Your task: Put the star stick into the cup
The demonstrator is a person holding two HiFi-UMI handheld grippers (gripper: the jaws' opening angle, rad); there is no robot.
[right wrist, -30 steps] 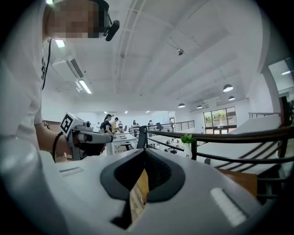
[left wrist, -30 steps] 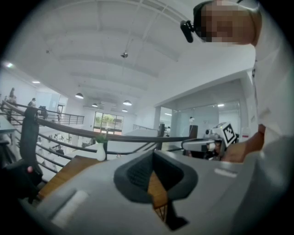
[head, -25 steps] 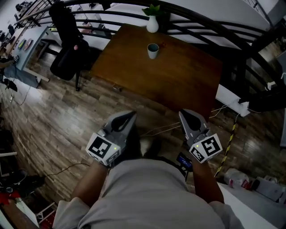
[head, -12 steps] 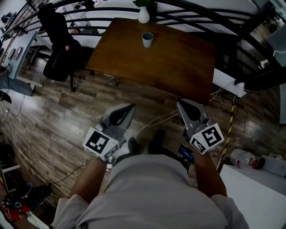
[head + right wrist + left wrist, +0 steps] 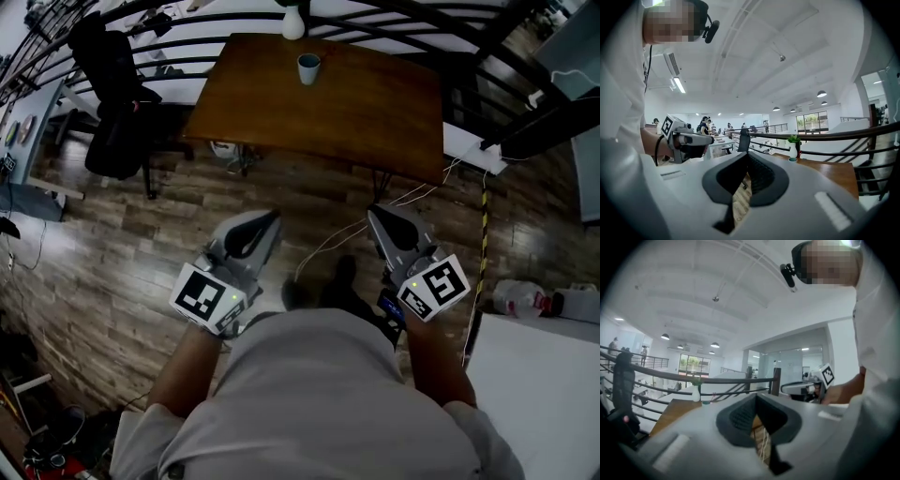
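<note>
A small teal cup (image 5: 307,68) stands on the far part of a brown wooden table (image 5: 366,112), well ahead of me across the floor. I cannot make out the star stick in any view. My left gripper (image 5: 269,219) and right gripper (image 5: 376,217) are held low in front of the person's body over the wooden floor, far short of the table. Both are shut with nothing between the jaws. The left gripper view shows its shut pads (image 5: 756,397) and the cup (image 5: 706,402) as a speck. The right gripper view shows shut pads (image 5: 747,157) and the cup (image 5: 791,159).
A white vase (image 5: 293,23) with a green plant stands behind the cup by a black railing (image 5: 394,19). A black office chair (image 5: 108,89) stands left of the table. Cables (image 5: 328,246) lie on the floor between me and the table. A white surface (image 5: 534,394) sits at the lower right.
The table and cup have slid upward and look smaller in the head view. Both grippers stay shut and have sunk slightly in the frame.
</note>
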